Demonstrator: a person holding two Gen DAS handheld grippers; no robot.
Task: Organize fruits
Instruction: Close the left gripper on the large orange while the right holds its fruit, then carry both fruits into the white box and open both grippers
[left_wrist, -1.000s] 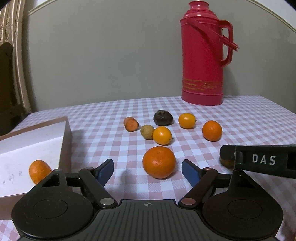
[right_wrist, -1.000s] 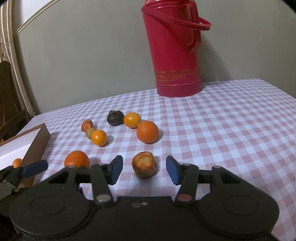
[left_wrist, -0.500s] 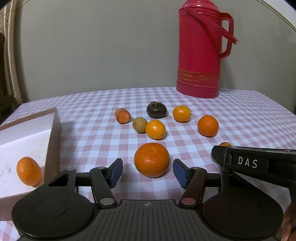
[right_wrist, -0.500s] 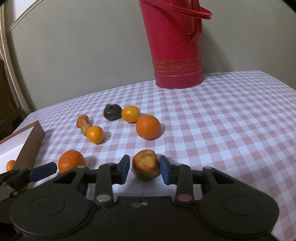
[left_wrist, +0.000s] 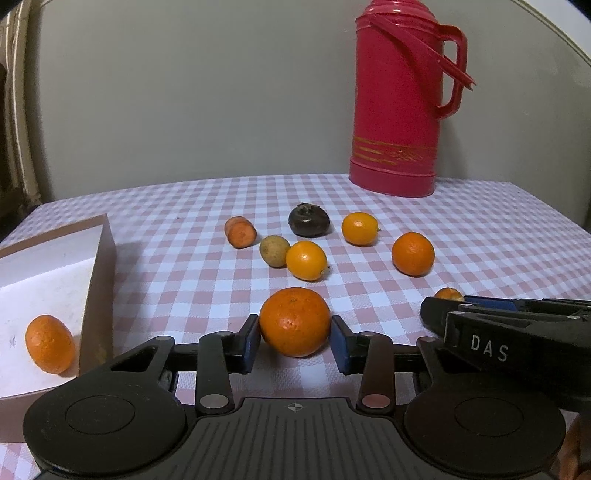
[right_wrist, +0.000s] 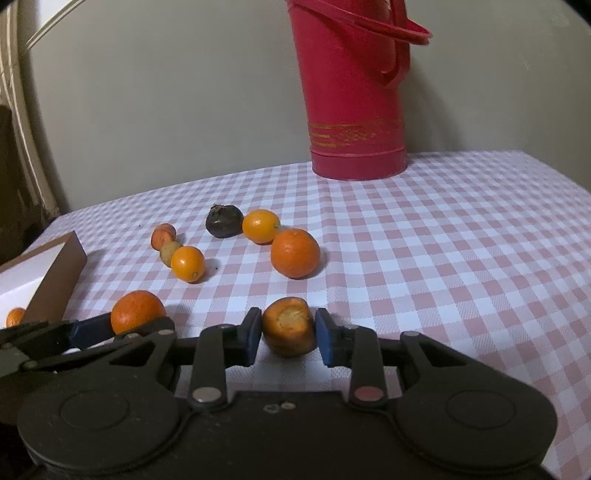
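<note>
Left wrist view: the left gripper (left_wrist: 294, 343) pinches a large orange (left_wrist: 294, 320) on the checked bench (left_wrist: 480, 229), its blue fingers (left_wrist: 252, 343) against both sides. The open box (left_wrist: 96, 266) at left holds one small orange (left_wrist: 49, 343).

Right wrist view: the right gripper (right_wrist: 288, 339) has its fingers (right_wrist: 323, 341) closed on a cut fruit (right_wrist: 289, 331) resting on the bench. The box's far corner (right_wrist: 59, 280) shows one orange inside (right_wrist: 14, 316).

tablecloth (right_wrist: 443, 240): woven checked cloth, matt
flask (left_wrist: 397, 99): glossy red plastic
box (left_wrist: 51, 273): matt cardboard
</note>
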